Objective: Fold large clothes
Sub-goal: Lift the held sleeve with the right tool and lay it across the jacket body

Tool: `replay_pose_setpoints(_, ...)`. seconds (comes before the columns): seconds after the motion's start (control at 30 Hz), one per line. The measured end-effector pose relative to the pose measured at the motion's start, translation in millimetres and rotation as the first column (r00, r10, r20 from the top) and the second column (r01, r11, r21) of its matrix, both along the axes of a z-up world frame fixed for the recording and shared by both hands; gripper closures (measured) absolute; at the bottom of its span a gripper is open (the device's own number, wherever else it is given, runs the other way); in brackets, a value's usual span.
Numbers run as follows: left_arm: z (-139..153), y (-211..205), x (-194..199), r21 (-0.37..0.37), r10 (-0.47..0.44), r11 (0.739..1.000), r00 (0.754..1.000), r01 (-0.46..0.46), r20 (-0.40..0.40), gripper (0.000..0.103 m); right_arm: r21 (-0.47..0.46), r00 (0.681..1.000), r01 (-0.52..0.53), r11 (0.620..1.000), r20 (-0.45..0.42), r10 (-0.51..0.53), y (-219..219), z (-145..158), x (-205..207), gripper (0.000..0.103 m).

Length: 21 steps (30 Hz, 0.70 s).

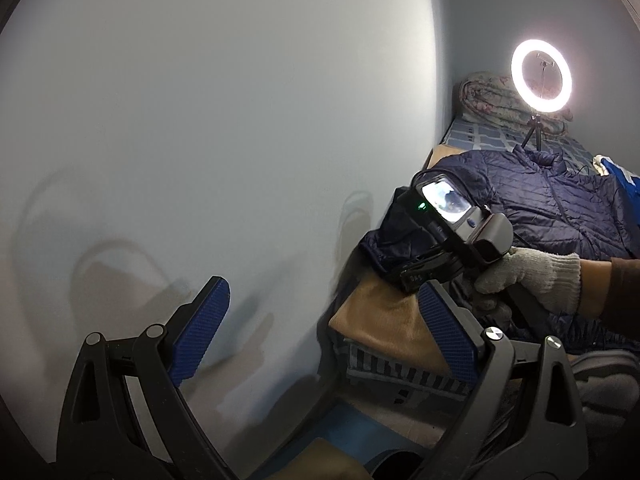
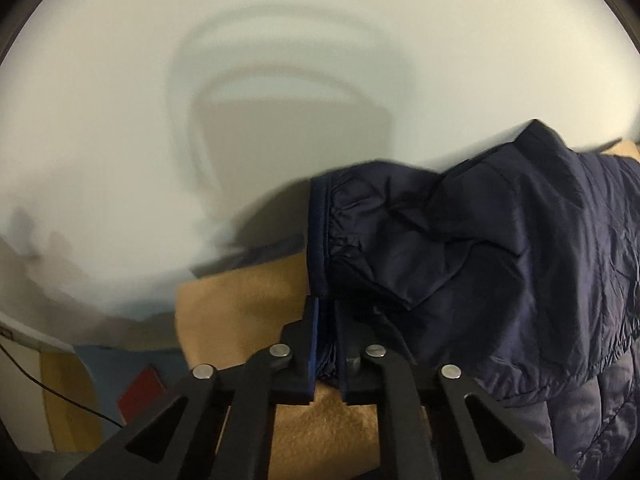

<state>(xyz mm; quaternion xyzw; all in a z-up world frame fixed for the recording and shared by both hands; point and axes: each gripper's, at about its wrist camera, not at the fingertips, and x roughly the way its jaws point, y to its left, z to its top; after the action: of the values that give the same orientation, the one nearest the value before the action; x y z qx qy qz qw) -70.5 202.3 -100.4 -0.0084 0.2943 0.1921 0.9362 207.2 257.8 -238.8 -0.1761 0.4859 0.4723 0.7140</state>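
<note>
A navy quilted puffer jacket [image 1: 560, 208] lies spread on a tan blanket [image 1: 380, 312] on the bed. My left gripper [image 1: 320, 308] is open and empty, held in the air in front of the pale wall, left of the bed's corner. My right gripper [image 2: 326, 308] is shut on the jacket's sleeve cuff [image 2: 320, 240] and holds the sleeve [image 2: 460, 264] lifted above the blanket [image 2: 240, 308]. In the left wrist view the right gripper's body [image 1: 452, 232] and a gloved hand [image 1: 532, 276] show over the jacket's near edge.
A lit ring light [image 1: 541, 75] on a small tripod stands at the bed's far end, before a folded floral quilt [image 1: 492, 98]. A blue-and-white cloth [image 1: 618, 178] lies at the right. The pale wall [image 1: 200, 120] runs along the bed's left side. A black cable [image 2: 60, 396] hangs below left.
</note>
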Motion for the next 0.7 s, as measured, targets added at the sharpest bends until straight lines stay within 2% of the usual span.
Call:
replay_pose_setpoints(0.13,6,-4,9,0.018,-0.013,1.0,1.0,0.012,0.017,0.006,0.119,0.998,0.064,0.991,-0.029,-0.061,-35,29,17,0.102)
replay_pose_setpoints(0.27,8,-11,23,0.032,-0.042,0.999,0.999,0.041,0.024,0.006,0.197,0.989,0.151,0.969,-0.032,-0.147,-76,57,42,0.102)
replay_pose_setpoints(0.53,10,-30,60,0.034,-0.122,0.992,0.992,0.121,0.026,0.006,0.256,0.947,0.317,0.913,-0.031,-0.319,-167,90,91,0.102)
replay_pose_setpoints(0.6,9,-34,74,0.035,-0.148,0.988,0.989,0.147,0.028,0.006,0.258,0.934,0.35,0.9,-0.029,-0.355,-176,97,101,0.102)
replay_pose_setpoints(0.7,6,-40,96,0.038,-0.19,0.981,0.982,0.189,0.02,0.006,0.262,0.913,0.401,0.878,-0.031,-0.407,-209,95,122,0.102)
